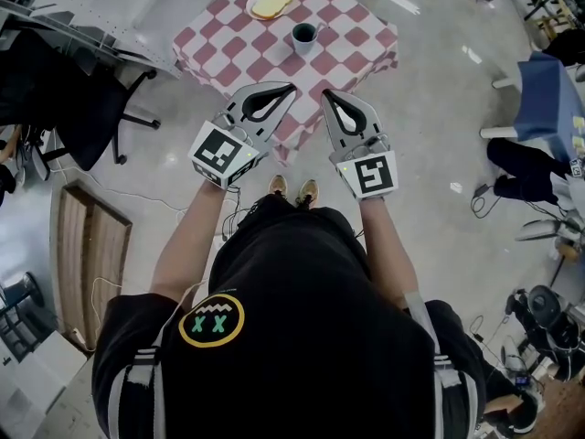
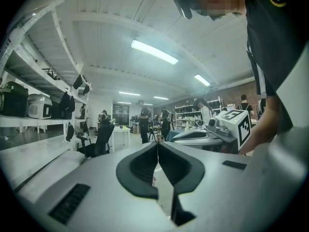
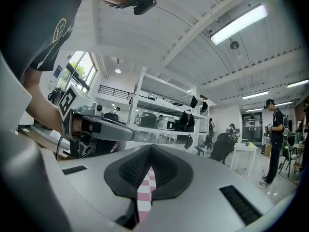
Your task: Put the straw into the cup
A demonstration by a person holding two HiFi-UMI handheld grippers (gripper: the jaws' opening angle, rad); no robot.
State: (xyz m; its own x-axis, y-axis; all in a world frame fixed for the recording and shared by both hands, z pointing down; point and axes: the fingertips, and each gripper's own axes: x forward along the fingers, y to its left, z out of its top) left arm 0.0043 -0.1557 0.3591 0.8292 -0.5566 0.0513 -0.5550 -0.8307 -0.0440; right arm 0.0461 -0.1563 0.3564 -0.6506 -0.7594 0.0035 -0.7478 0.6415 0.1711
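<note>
Black shirt [image 1: 311, 327] nearest; left gripper [image 1: 290, 88] and right gripper [image 1: 327, 94] jaws closed, empty; dark blue cup [image 1: 303, 35] upright on checkered table [image 1: 228, 27].

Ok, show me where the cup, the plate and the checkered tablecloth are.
cup [image 1: 303, 34]: head view, on its dark top.
plate [image 1: 252, 7]: head view, on its white left rim.
checkered tablecloth [image 1: 228, 44]: head view, on a bare patch left of the cup.

In the head view the pale yellow thing [image 1: 271, 4] on the white round plate [image 1: 249, 7] is too small for us to name, and we cannot see into the dark blue cup [image 1: 304, 35]. The near edge of the red-and-white checked counter [image 1: 228, 39] is hidden behind the silver left claw [image 1: 292, 86] and silver right claw [image 1: 326, 93]; the right gripper view shows only a thin strip of it.
</note>
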